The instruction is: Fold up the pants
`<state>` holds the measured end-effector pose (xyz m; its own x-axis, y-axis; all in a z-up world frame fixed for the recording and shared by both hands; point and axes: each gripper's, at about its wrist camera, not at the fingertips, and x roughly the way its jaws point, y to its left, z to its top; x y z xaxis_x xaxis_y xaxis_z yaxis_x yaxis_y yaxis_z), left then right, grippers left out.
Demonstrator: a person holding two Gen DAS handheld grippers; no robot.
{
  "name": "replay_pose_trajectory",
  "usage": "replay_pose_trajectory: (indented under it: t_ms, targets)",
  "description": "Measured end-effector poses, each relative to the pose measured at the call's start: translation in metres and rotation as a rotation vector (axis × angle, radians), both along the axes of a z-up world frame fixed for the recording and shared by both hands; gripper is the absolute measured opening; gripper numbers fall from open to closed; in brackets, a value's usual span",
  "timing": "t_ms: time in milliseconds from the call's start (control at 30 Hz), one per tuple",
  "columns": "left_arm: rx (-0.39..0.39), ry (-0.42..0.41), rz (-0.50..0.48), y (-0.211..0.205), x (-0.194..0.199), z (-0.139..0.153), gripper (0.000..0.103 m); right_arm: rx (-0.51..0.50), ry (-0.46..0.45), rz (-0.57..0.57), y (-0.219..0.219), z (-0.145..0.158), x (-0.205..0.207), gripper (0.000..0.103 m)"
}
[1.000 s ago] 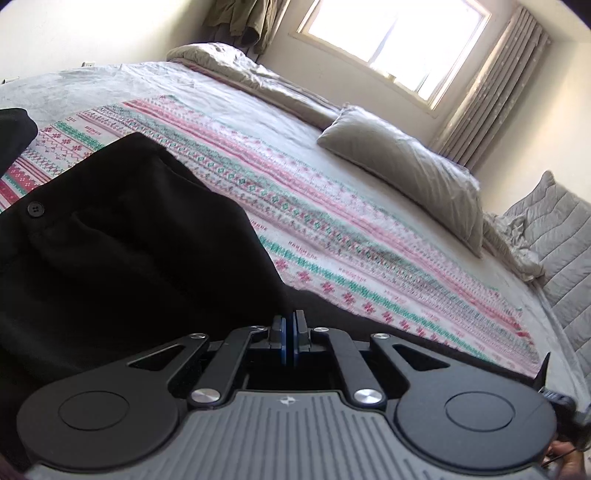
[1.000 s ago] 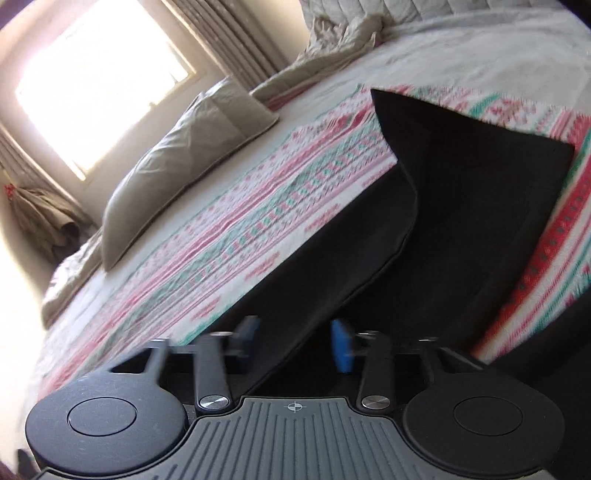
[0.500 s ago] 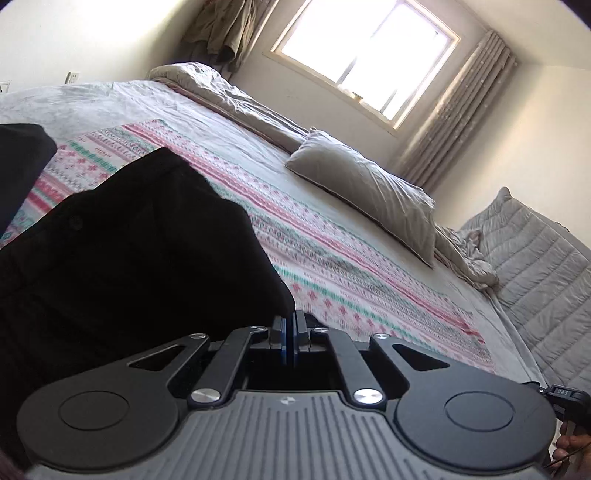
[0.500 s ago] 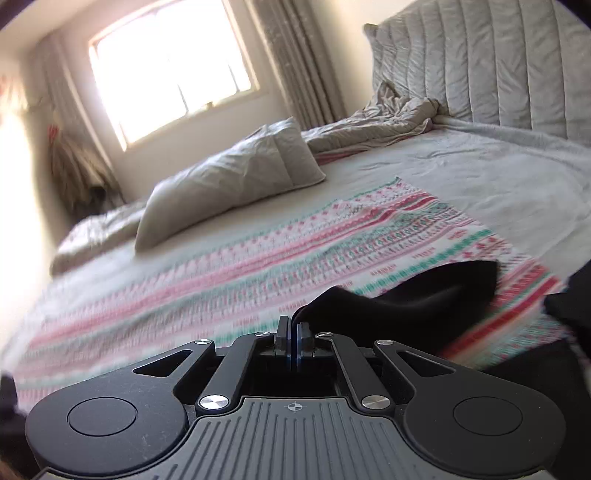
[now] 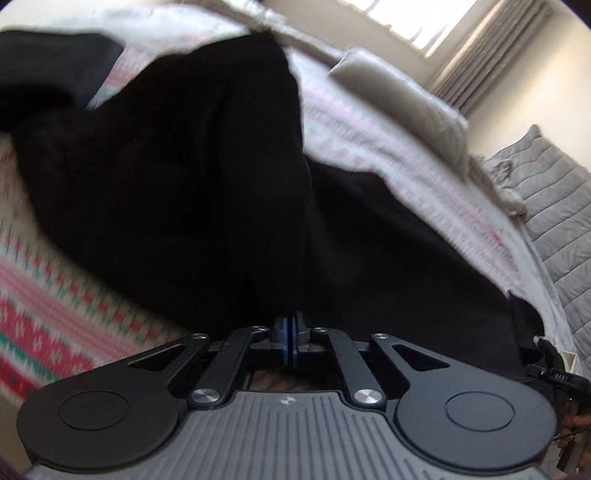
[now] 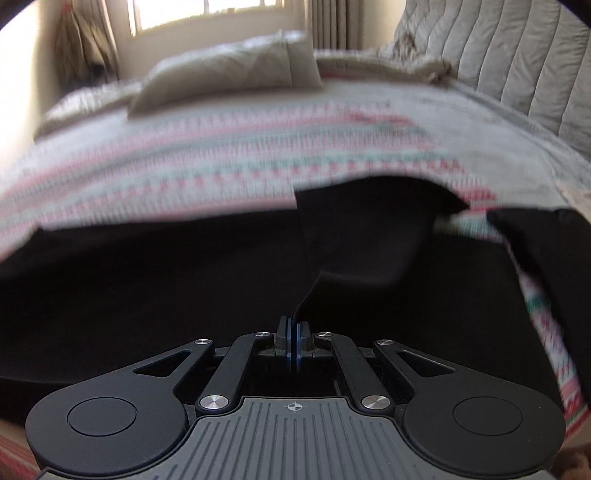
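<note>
The left gripper (image 5: 290, 334) is clamped on a fold of the black pants (image 5: 177, 177), its blue pads pressed together with the dark cloth rising straight out of them. That lifted cloth fills most of the left wrist view and hides much of the bed behind it. The right gripper (image 6: 294, 341) is likewise closed on a narrow edge of the pants (image 6: 147, 280), which spread wide and dark across the striped red-and-green blanket (image 6: 221, 155). Around them — a grey pillow (image 6: 229, 81) lies further up the bed, well apart from the pants, with a quilted grey headboard (image 6: 517, 74) to the right and a bright window (image 6: 207, 11) beyond. Both views are blurred.
</note>
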<state>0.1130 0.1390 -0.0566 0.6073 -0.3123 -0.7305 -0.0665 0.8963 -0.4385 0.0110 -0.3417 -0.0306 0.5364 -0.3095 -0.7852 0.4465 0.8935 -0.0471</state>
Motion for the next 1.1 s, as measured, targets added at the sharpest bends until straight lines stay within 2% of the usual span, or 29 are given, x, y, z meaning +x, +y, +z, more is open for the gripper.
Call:
replay_pose_trajectory:
  t_ms: [100, 167, 200, 233, 267, 300, 333, 367, 400, 500, 600, 700, 867, 933, 1100]
  targets:
    - [-0.027, 0.039, -0.016, 0.005, 0.002, -0.012, 0.005, -0.038, 0.096, 0.019, 0.006, -0.018, 0.0, 0.003]
    - [-0.025, 0.022, -0.032, 0.006, 0.002, -0.009, 0.006, -0.048, 0.131, 0.022, 0.009, -0.026, -0.001, 0.01]
    - [-0.019, 0.007, -0.036, 0.007, 0.0, -0.006, 0.01, -0.059, 0.132, 0.018, 0.011, -0.026, -0.002, 0.011]
    - [-0.006, -0.013, -0.032, 0.008, -0.002, -0.002, 0.02, -0.068, 0.133, 0.016, 0.013, -0.024, -0.003, 0.013]
    - [0.01, -0.044, -0.022, 0.01, -0.006, 0.002, 0.024, -0.071, 0.127, 0.012, 0.014, -0.019, -0.005, 0.021]
    - [0.015, -0.078, -0.011, 0.013, -0.007, 0.007, 0.033, -0.066, 0.109, 0.01, 0.016, -0.014, -0.008, 0.035]
    - [0.019, -0.106, 0.009, 0.017, -0.008, 0.011, 0.047, -0.061, 0.084, 0.012, 0.017, -0.008, -0.01, 0.043]
    - [0.022, -0.131, 0.036, 0.022, -0.008, 0.015, 0.054, -0.058, 0.049, 0.012, 0.019, -0.001, -0.014, 0.059]
    - [0.022, -0.155, 0.069, 0.028, -0.008, 0.018, 0.061, -0.061, 0.019, 0.017, 0.021, 0.005, -0.017, 0.064]
    - [-0.001, -0.199, 0.167, 0.051, -0.003, 0.022, 0.061, -0.085, -0.042, 0.051, 0.034, 0.017, -0.02, 0.064]
    - [-0.014, -0.19, 0.271, 0.075, 0.005, 0.02, 0.061, -0.078, -0.062, 0.115, 0.048, 0.018, -0.016, 0.064]
    - [-0.034, -0.181, 0.321, 0.095, 0.014, 0.019, 0.06, -0.082, -0.086, 0.204, 0.065, 0.017, -0.013, 0.064]
    - [-0.014, -0.164, 0.338, 0.114, 0.021, 0.017, 0.06, -0.043, -0.139, 0.464, 0.103, 0.012, 0.0, 0.064]
    - [-0.016, -0.133, 0.307, 0.12, 0.017, 0.017, 0.06, -0.033, -0.142, 0.568, 0.122, 0.008, 0.005, 0.064]
    - [-0.042, -0.092, 0.312, 0.134, 0.02, 0.006, 0.06, -0.036, -0.124, 0.805, 0.173, -0.005, 0.014, 0.064]
